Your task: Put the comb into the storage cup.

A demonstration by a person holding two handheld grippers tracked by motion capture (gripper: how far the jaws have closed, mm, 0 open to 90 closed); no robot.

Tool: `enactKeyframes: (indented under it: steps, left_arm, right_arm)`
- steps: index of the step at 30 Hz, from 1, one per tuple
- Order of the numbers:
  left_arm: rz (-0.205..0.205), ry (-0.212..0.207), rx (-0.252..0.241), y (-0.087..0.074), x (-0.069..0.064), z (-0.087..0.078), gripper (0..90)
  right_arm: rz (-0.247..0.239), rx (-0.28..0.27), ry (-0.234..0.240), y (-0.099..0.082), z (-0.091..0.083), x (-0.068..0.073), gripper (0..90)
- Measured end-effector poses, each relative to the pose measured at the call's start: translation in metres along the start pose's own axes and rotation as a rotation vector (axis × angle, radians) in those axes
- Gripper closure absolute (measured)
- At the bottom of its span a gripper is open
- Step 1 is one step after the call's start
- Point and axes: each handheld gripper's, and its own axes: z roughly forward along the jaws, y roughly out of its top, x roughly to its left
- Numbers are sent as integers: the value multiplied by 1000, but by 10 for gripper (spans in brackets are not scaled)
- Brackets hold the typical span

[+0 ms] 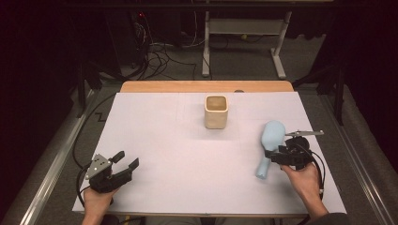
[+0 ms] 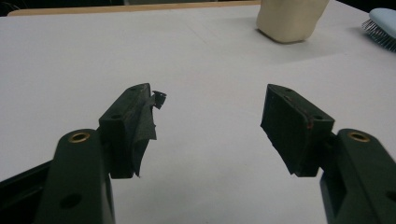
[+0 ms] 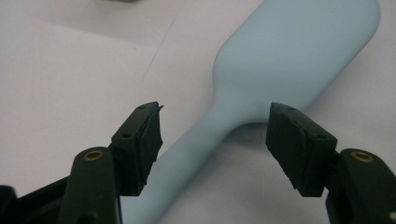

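A light blue hairbrush lies bristles down on the white table sheet at the right, its handle pointing toward the person. My right gripper is low over it with a jaw on either side of the neck, where the handle meets the head. In the right gripper view there are gaps between the pads and the hairbrush, so the right gripper is open. My left gripper rests near the front left, open, with nothing between the jaws of the left gripper.
A cream square cup stands upright at the middle back of the sheet; the left gripper view shows that cup and the hairbrush's bristles far off. A wooden table edge runs behind. Cables trail from both grippers.
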Motion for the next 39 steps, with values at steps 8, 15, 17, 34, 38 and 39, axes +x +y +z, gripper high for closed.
enactKeyframes:
  steps: [8, 15, 17, 34, 38, 39]
  left_arm:
    - [0, -2, -2, 0, 0, 0, 347]
    - [1, -3, -1, 0, 0, -1, 347]
    - [2, -4, -2, 0, 0, -1, 347]
    - [-1, 1, -7, 0, -1, -1, 347]
    - [-2, 1, -8, 0, -1, -1, 348]
    - [-3, 1, -8, 0, -1, -1, 348]
  right_arm:
    - [32, 118, -8, 8, 10, -1, 368]
    - [48, 172, -10, 10, 17, 1, 368]
    - [55, 180, -6, 10, 18, 1, 368]
    - [63, 241, -17, 14, 33, 4, 398]
    - [66, 244, -22, 15, 34, 5, 405]
    - [66, 244, -22, 15, 34, 5, 406]
